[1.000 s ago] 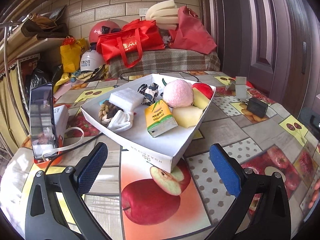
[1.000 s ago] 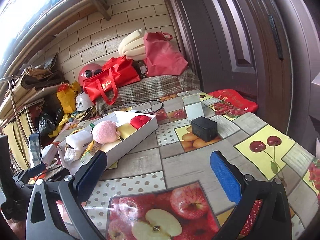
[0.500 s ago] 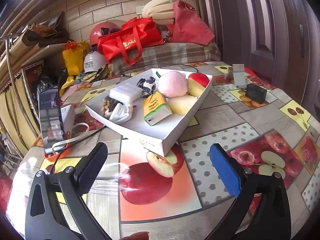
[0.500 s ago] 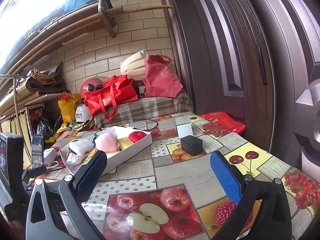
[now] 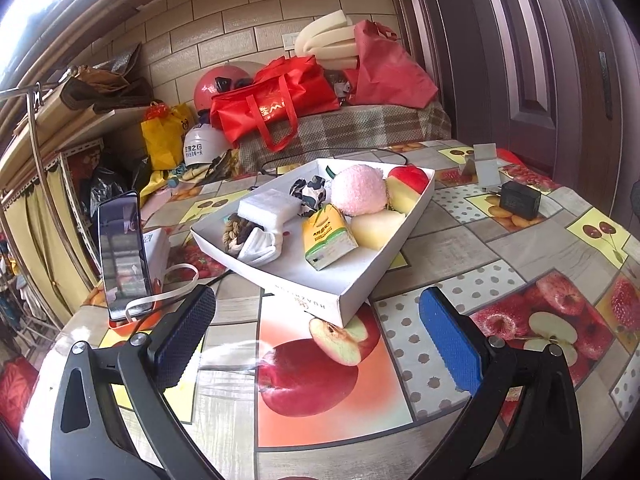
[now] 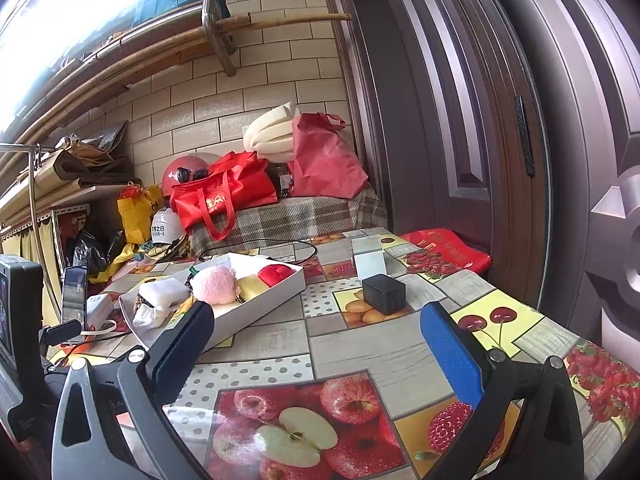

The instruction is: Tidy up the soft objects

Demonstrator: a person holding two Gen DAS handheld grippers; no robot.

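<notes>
Between your left gripper's (image 5: 316,340) spread fingers: nothing held, pads clear of the fruit-print tablecloth (image 5: 460,248). Your right gripper (image 6: 316,352) likewise stood wide apart, empty, above the cloth. Just ahead of your left tool: white tray (image 5: 352,292), one corner nearest. Contents, soft items: pink plush ball (image 5: 358,195), white sponge block (image 5: 269,205), yellow carton (image 5: 327,236), red-and-yellow piece (image 5: 408,188), pale wedge (image 5: 378,229), rope knot (image 5: 236,233), black-and-white cloth (image 5: 308,192). Left of the tray: phone (image 5: 122,252), upright. Right, apart from it: black box (image 5: 519,199).
</notes>
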